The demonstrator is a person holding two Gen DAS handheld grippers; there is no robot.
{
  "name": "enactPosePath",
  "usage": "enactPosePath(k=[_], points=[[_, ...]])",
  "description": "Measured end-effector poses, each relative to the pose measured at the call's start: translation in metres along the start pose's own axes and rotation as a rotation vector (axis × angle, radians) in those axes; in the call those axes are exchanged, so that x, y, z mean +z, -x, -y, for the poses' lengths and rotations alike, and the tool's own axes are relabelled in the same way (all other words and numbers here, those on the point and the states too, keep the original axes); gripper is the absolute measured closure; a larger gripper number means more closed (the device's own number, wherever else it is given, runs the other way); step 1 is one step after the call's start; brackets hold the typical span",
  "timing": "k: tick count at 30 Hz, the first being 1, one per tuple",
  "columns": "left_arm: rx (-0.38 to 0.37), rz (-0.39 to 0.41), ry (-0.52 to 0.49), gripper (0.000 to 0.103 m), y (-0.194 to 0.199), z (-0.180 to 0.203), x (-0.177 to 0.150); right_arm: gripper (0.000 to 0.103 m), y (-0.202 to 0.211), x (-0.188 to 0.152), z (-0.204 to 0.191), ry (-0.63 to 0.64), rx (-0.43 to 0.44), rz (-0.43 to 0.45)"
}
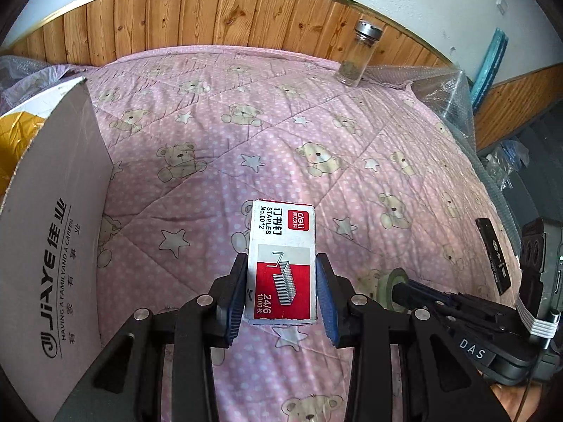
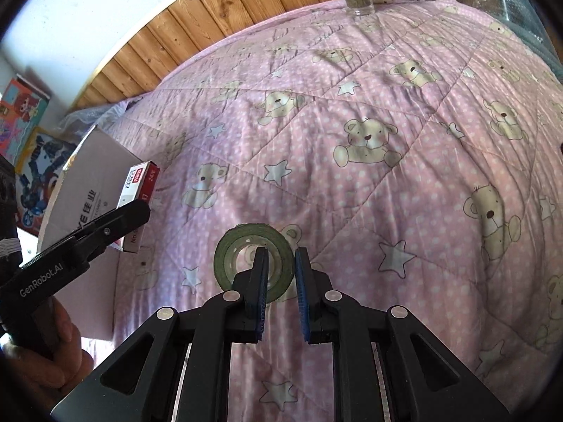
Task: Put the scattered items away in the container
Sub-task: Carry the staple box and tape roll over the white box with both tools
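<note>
Open pink bear-print quilt (image 1: pixel 316 112) ahead; the left gripper (image 1: pixel 281 281) clamps a red-and-white cardboard staples box (image 1: pixel 281 260) beside the white cardboard container (image 1: pixel 59 232) wall — the right gripper (image 2: pixel 280 270), jaws slightly parted, straddles the rim of a green tape roll (image 2: pixel 228 256).

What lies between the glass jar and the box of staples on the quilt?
Nothing: in the left wrist view only bare pink quilt lies between the glass jar and the staples box.

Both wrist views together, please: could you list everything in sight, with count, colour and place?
staple box: one, red and white, held between the left gripper's pads above the quilt
cardboard box: one, grey-white, left on the bed
tape roll: one, green, flat on the quilt at the right gripper's tips
glass jar: one, clear with metal lid, far edge of the bed
black flat item: one, right edge
quilt: one, pink with bears
left gripper: black, blue pads
right gripper: black, open
</note>
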State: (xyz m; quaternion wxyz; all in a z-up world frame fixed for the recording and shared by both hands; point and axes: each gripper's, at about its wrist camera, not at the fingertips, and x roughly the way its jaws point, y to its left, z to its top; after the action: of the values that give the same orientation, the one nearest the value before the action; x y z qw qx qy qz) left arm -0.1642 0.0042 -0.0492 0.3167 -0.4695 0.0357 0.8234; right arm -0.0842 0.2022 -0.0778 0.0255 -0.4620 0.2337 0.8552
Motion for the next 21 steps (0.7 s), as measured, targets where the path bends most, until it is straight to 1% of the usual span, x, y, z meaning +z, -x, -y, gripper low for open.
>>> enactPosePath(k=[9,14,21], points=[[0.013,0.064,-0.071,0.065,0.049,0.025,-0.009,0.087,0.033,-0.019,-0.013,0.027,0.006,0.037],[0.008,0.088,-0.089,0.065,0.069,0.033,-0.018,0.087,0.045,-0.035,-0.016,0.023,0.004,0.04],[-0.014,0.108,-0.1,0.065,0.09,0.039,-0.032,0.087,0.057,-0.053,-0.029,0.045,0.004,0.043]])
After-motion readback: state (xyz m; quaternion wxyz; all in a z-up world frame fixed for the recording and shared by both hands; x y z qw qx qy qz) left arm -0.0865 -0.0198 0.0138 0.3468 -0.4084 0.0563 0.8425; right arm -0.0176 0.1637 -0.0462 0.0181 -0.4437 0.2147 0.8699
